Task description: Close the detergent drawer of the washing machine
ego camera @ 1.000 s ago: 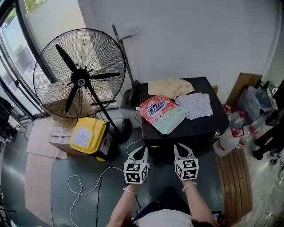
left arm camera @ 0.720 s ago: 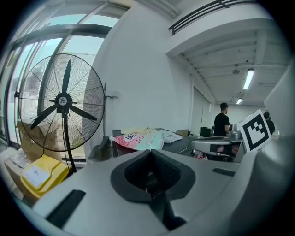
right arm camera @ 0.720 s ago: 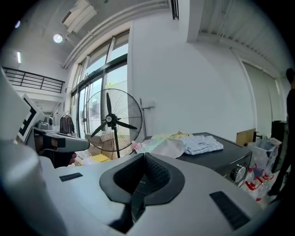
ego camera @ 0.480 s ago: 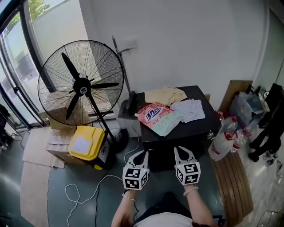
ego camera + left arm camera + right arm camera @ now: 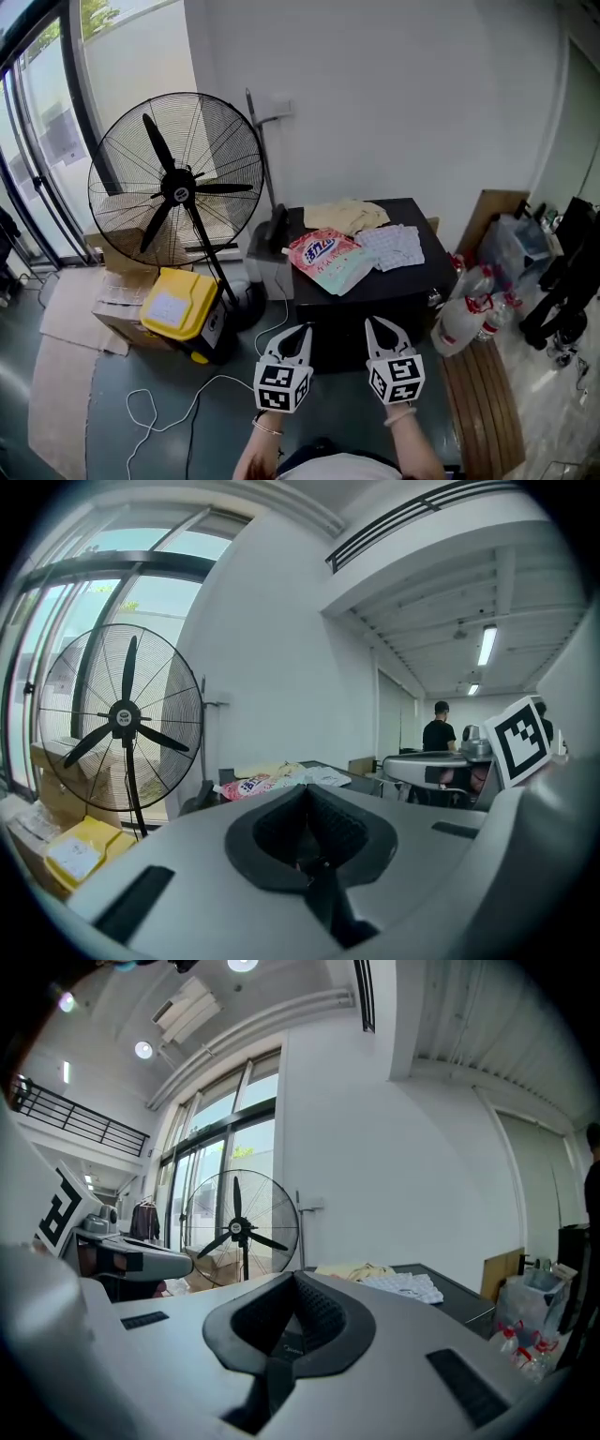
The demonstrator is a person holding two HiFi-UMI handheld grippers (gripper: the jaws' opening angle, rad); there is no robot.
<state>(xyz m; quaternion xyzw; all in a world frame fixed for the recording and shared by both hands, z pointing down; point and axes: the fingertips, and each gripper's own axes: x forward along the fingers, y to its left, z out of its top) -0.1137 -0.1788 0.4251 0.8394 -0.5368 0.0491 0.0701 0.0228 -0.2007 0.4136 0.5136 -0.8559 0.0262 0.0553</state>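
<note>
The black washing machine (image 5: 424,269) stands against the white wall, seen from above; its detergent drawer cannot be made out in any view. A pink detergent bag (image 5: 323,255), a checked cloth (image 5: 390,246) and a beige cloth (image 5: 343,215) lie on its lid. My left gripper (image 5: 300,333) and right gripper (image 5: 375,326) hover side by side in front of the machine, apart from it. Both are shut with nothing between the jaws. The left gripper (image 5: 305,789) and the right gripper (image 5: 294,1275) point roughly level toward the machine's top.
A large pedestal fan (image 5: 178,187) stands to the left, with a yellow box (image 5: 183,305) and cardboard at its foot. A white cable (image 5: 187,412) loops over the floor. Plastic bottles (image 5: 464,309) and a wooden board (image 5: 478,394) sit to the right. A person (image 5: 441,735) stands far off.
Both grippers have risen together and stayed side by side. The head view has pulled up and back, so the machine and fan look smaller and further away.
</note>
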